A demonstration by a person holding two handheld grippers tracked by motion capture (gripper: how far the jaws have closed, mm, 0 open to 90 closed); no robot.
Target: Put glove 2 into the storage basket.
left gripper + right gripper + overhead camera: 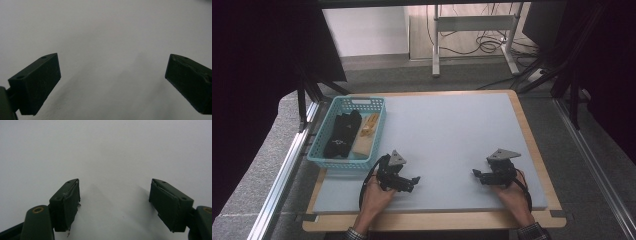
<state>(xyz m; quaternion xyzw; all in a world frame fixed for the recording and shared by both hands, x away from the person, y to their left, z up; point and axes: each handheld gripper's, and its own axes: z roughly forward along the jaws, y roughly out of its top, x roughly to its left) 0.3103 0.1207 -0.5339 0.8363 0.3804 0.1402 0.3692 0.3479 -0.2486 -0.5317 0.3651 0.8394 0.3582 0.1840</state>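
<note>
The wide pale grey-blue mat covers the wooden table top. At its left edge stands a turquoise plastic basket with holes in the walls; inside it lie a black folded cloth and, beside it, a yellow-beige flat item. The left gripper rests low on the mat, just beside the basket's near corner, jaws wide apart and empty. The right gripper, well apart, also has wide, empty jaws.
</note>
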